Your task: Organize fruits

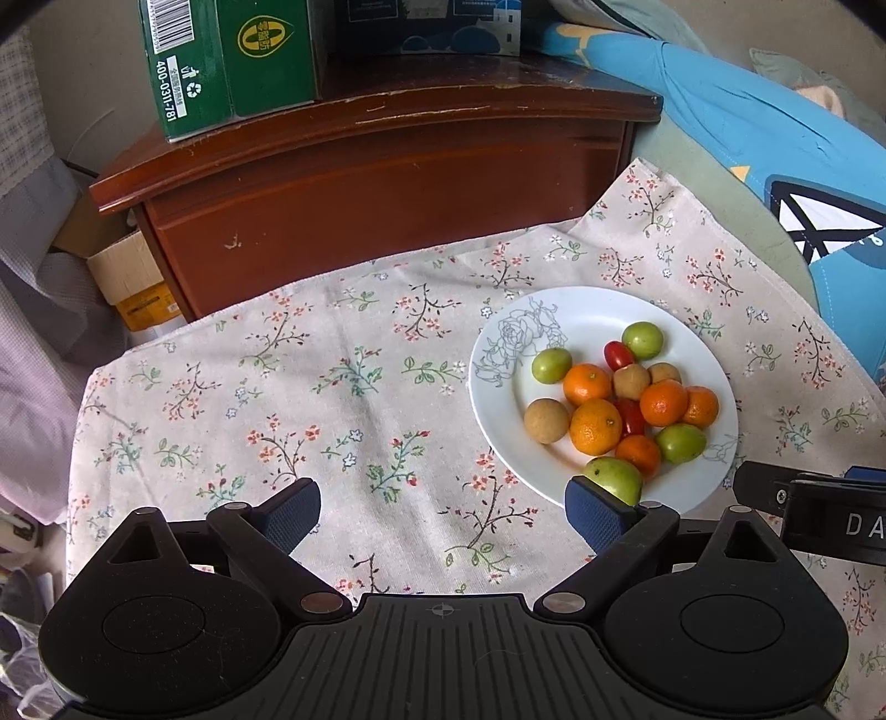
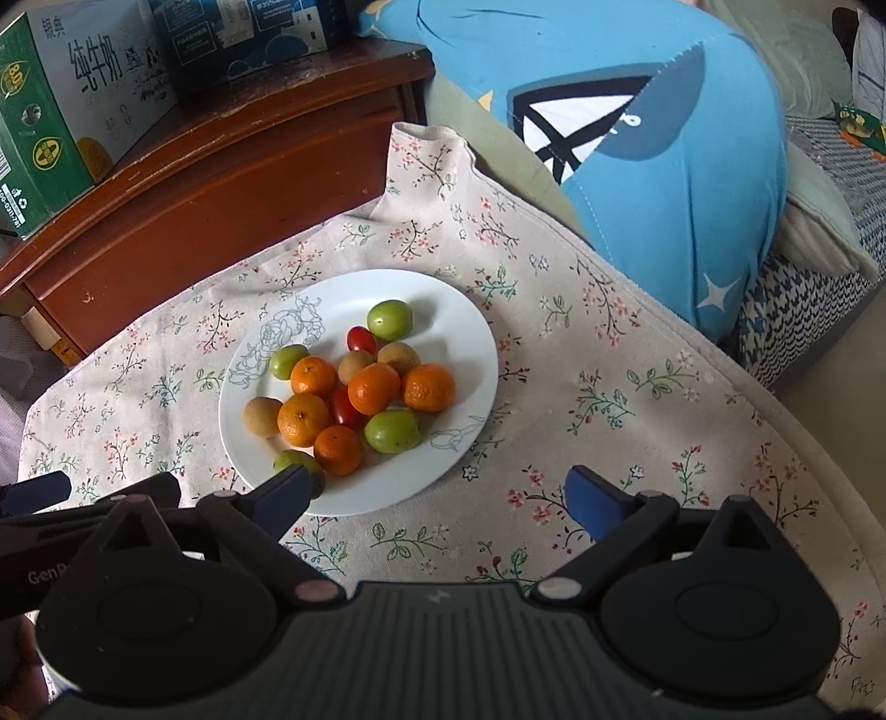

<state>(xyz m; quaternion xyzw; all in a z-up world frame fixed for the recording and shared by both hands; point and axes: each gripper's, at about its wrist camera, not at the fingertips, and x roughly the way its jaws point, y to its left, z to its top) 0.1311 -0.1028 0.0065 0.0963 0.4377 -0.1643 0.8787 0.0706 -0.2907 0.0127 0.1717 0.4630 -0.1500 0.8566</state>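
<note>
- A white plate (image 2: 470, 310) with a grey line-drawn rose on its rim sits on the floral cloth (image 1: 310, 387) and holds all the fruit in one loose heap.
- On the plate are five small oranges (image 2: 374, 387), bunched in the middle and touching one another.
- Four green fruits (image 2: 389, 319) lie around the heap: one at the far side, one at the left by the rose drawing, one at the near right, and one at the near rim.
- Two red cherry tomatoes (image 2: 361, 339) show, one toward the far side and one wedged among the oranges.
- Three brown round fruits (image 2: 262, 416) complete the pile: one alone at the left, two close together near the far tomato.
- The left gripper (image 1: 443, 518) has its blue-padded jaws spread wide over bare cloth and holds nothing; its right finger stands in front of the green fruit at the plate's near rim, and contact cannot be told.
- The right gripper (image 2: 440, 498) is likewise spread wide and empty, its left finger over the plate's near rim by that same green fruit.
- Behind the cloth stands a dark red-brown wooden cabinet (image 1: 387, 183) carrying a green carton (image 1: 221, 61) and a dark blue box (image 1: 432, 25).
- A blue cushion (image 2: 681, 183) with a white sailboat print lies to the right.
</note>
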